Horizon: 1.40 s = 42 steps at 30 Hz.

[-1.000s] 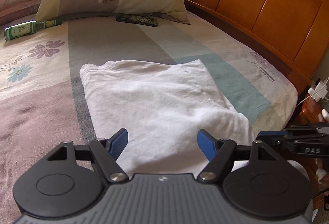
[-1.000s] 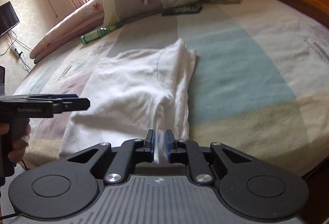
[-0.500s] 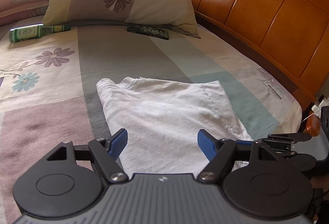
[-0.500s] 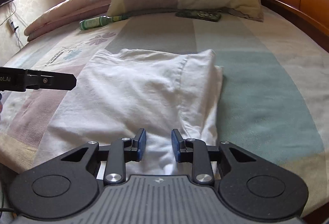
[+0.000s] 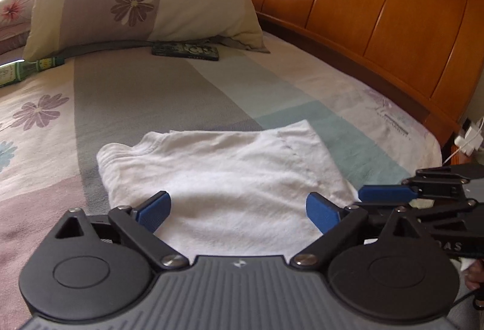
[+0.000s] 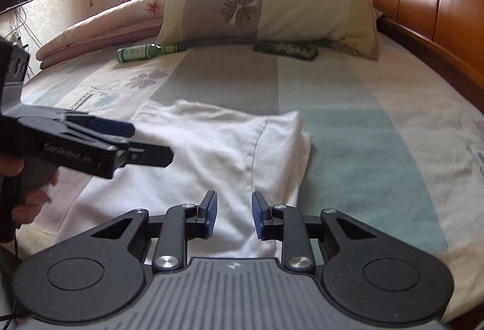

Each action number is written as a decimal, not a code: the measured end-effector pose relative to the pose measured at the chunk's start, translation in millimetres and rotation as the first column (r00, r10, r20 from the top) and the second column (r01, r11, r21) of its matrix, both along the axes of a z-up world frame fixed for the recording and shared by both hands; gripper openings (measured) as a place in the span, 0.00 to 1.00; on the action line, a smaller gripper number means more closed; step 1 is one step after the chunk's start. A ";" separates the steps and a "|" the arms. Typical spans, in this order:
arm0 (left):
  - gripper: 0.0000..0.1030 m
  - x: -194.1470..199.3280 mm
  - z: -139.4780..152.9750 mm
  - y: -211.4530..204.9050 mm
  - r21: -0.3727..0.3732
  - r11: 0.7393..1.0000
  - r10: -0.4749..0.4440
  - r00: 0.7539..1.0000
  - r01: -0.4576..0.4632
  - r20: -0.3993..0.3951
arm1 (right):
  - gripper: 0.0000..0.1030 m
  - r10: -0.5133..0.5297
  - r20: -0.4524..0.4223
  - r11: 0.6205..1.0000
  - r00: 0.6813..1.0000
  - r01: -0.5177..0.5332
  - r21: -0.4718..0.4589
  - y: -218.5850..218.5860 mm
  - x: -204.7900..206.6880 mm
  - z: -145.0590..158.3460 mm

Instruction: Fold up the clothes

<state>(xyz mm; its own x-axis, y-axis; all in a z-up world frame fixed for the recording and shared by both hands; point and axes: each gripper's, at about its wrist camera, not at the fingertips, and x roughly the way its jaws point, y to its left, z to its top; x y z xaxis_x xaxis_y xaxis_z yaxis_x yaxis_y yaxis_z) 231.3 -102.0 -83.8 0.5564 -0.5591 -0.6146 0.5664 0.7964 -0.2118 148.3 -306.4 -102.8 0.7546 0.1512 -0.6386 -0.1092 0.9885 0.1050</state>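
A white garment (image 5: 230, 166) lies folded on the bedspread, its sleeve seam towards the right. My left gripper (image 5: 237, 200) hovers over its near edge; the jaws are opening wide and grip nothing. In the right wrist view the same garment (image 6: 211, 148) lies ahead, and my right gripper (image 6: 234, 198) stands open a short way above its near edge, with cloth below the jaws and none pinched. The left gripper (image 6: 99, 142) shows at the left of that view, held by a hand. At the right edge of the left wrist view is the right gripper (image 5: 390, 194).
A flowered pillow (image 6: 266, 3) leans at the far side, with a green bottle (image 6: 145, 53) and a dark flat case (image 6: 286, 50) in front of it. A wooden headboard (image 5: 378, 6) runs along the right. A folded quilt (image 6: 99, 27) lies far left.
The right gripper let go of the pinched cloth and opened. The left jaws spread wider. Both grippers shifted along the bed, and the garment now lies flat and farther ahead.
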 end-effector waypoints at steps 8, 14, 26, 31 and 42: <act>0.93 3.7 7.8 21.4 -0.064 0.998 -0.008 1.000 0.007 -0.018 | 0.29 -0.061 -0.070 0.998 0.996 0.062 0.007 -9.3 68.5 -33.9; 0.91 39.8 -21.4 7.7 -0.047 0.999 -0.009 0.997 0.006 -0.082 | 0.23 -0.080 -0.057 0.997 0.995 0.081 0.014 -14.9 62.0 -37.8; 0.88 62.5 -28.4 -2.4 0.013 1.000 0.003 0.997 -0.002 -0.078 | 0.37 -0.146 -0.018 0.989 0.989 0.146 0.002 -25.8 71.8 -28.9; 0.89 46.5 -5.9 4.0 0.021 0.999 0.034 0.999 -0.034 -0.042 | 0.42 -0.230 -0.032 0.972 0.973 0.232 0.032 -51.4 61.0 -17.4; 0.90 -39.4 -7.8 11.3 0.165 0.976 0.159 0.982 -0.140 -0.104 | 0.81 0.020 -0.077 0.991 0.997 -0.010 0.133 -1.1 -29.7 -13.0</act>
<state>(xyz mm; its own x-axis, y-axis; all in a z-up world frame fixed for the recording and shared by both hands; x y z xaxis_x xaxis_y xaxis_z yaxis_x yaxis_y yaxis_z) 191.9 -90.7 -91.6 0.5466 -0.3669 -0.7528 0.4175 0.8986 -0.1348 118.6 -307.6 -115.8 0.7003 0.2492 -0.6689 -0.1104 0.9636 0.2434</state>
